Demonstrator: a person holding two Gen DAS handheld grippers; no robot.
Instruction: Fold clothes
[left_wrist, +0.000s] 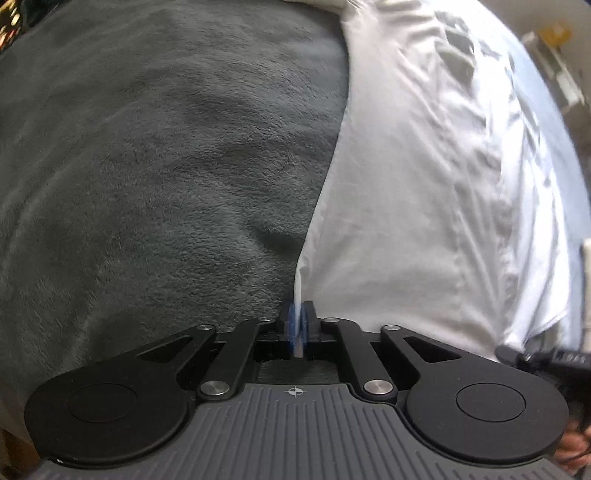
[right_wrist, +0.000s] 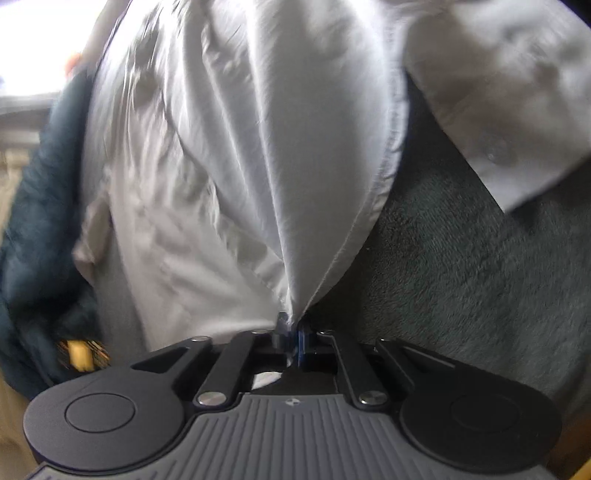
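Both grippers are clamped on the white shirt (left_wrist: 424, 192): the left gripper (left_wrist: 298, 325) pinches its side edge, the right gripper (right_wrist: 292, 332) bunches a hem corner (right_wrist: 295, 288), jaws nearly closed on cloth. The shirt runs lengthwise away from both over the grey blanket (left_wrist: 147, 166). Both hands point steeply down, so I'd judge the fold goes forward, away from them.

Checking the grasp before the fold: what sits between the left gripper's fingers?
An edge of the white shirt, pinched in the shut left gripper, above the grey blanket. The left wrist view shows it.
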